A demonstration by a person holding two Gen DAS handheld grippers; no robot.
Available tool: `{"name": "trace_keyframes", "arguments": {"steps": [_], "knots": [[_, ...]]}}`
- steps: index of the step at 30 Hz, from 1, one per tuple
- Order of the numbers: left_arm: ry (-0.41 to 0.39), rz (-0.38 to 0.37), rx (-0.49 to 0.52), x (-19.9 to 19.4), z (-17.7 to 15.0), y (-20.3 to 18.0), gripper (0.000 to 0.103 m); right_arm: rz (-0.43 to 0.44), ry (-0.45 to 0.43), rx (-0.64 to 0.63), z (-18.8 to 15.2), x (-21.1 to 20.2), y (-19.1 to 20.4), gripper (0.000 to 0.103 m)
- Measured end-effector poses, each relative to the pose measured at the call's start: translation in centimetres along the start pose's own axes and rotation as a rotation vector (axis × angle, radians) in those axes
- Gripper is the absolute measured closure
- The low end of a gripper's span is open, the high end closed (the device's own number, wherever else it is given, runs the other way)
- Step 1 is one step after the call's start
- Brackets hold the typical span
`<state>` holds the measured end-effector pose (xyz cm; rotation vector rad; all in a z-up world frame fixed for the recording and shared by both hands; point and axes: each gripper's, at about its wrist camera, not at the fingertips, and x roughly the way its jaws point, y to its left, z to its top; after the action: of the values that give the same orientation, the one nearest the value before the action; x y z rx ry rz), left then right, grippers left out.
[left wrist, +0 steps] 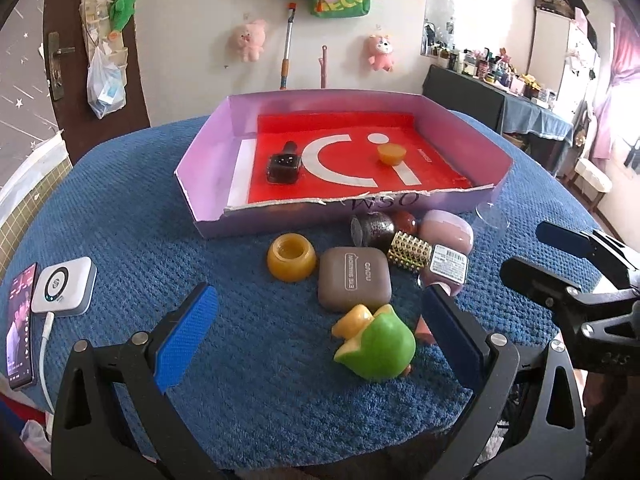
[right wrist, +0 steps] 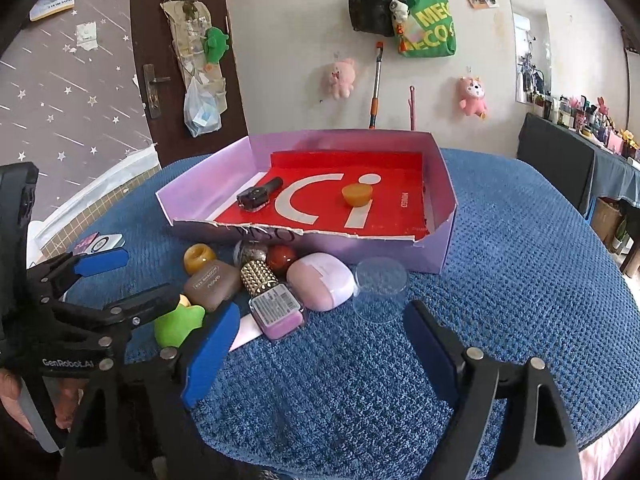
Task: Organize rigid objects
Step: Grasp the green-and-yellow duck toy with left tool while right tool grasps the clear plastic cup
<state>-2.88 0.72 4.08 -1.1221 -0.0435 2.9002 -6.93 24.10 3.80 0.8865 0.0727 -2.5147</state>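
Layout around the box [left wrist: 208, 224] on the surface [left wrist: 120, 220]

In the box lie a watch [left wrist: 283, 166] at left and a cap [left wrist: 391, 154] at right; before it a jar [left wrist: 291, 257], a case [left wrist: 354, 280] and a toy [left wrist: 376, 346]; the phone [left wrist: 19, 320] lies far left.

"GenRobot.AI" on left gripper [right wrist: 100, 268], "EYE SHADOW" on brown case [right wrist: 212, 282], "MEG" on green bag [right wrist: 430, 26].

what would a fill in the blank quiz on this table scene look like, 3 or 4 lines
1. The box already holds the small amber cap and a dark ____.
2. The green toy lies between the fingers of the ____ gripper.
3. The blue cloth covers the ____.
4. The right gripper holds ____.

Missing words: bottle; left; table; nothing
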Motion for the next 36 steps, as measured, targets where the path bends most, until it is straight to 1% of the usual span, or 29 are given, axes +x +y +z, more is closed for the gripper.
{"name": "trace_keyframes", "arguments": {"steps": [2, 5, 9, 11, 14, 15, 18, 21, 26, 27, 28, 30, 32, 35, 36], "knots": [[0.005, -0.006, -0.007, 0.0, -0.2, 0.2, 0.0, -0.003, 0.004, 0.003, -0.1, 0.2, -0.1, 0.021], [0.005, -0.012, -0.024, 0.0, -0.3, 0.6, 0.0, -0.014, 0.016, 0.005, -0.2, 0.6, -0.2, 0.022], [0.025, -0.047, -0.038, 0.3, -0.7, 0.9, 0.001, -0.025, 0.026, 0.014, -0.3, 1.0, -0.5, 0.022], [0.039, -0.062, -0.037, 0.5, -1.1, 0.6, 0.001, -0.031, 0.034, 0.022, -0.4, 1.2, -0.8, 0.022], [0.05, -0.063, -0.02, 0.7, -1.6, 0.1, 0.001, -0.043, 0.041, 0.032, -0.6, 1.6, -1.3, 0.022], [0.052, -0.062, -0.018, 0.8, -1.8, -0.1, 0.002, -0.047, 0.042, 0.033, -0.6, 1.6, -1.5, 0.022], [0.062, -0.06, -0.02, 1.2, -2.1, -0.1, 0.01, -0.063, 0.043, 0.045, -0.5, 2.1, -2.2, 0.027], [0.063, -0.079, -0.034, 1.3, -2.4, 0.0, 0.01, -0.084, 0.035, 0.057, -0.1, 2.6, -2.9, 0.028], [0.05, -0.076, -0.029, 1.2, -2.8, 0.0, 0.011, -0.115, 0.038, 0.063, 0.4, 3.8, -3.8, 0.031], [0.054, -0.079, -0.03, 1.3, -2.8, 0.0, 0.012, -0.116, 0.043, 0.064, 0.4, 4.1, -3.9, 0.033], [0.061, -0.089, -0.032, 1.5, -2.9, 0.0, 0.016, -0.114, 0.048, 0.066, 0.5, 4.5, -4.1, 0.035], [0.078, -0.098, -0.029, 1.9, -3.1, -0.2, 0.021, -0.113, 0.054, 0.068, 0.7, 5.1, -4.2, 0.036], [0.067, -0.081, -0.004, 1.9, -3.1, -0.7, 0.024, -0.121, 0.05, 0.065, 0.9, 5.4, -4.3, 0.036], [0.064, -0.092, 0.0, 1.8, -3.1, -0.8, 0.03, -0.121, 0.043, 0.071, 1.2, 5.8, -4.6, 0.037], [0.064, -0.106, -0.004, 1.7, -3.1, -0.8, 0.035, -0.117, 0.043, 0.076, 1.3, 5.9, -4.8, 0.038]]}}
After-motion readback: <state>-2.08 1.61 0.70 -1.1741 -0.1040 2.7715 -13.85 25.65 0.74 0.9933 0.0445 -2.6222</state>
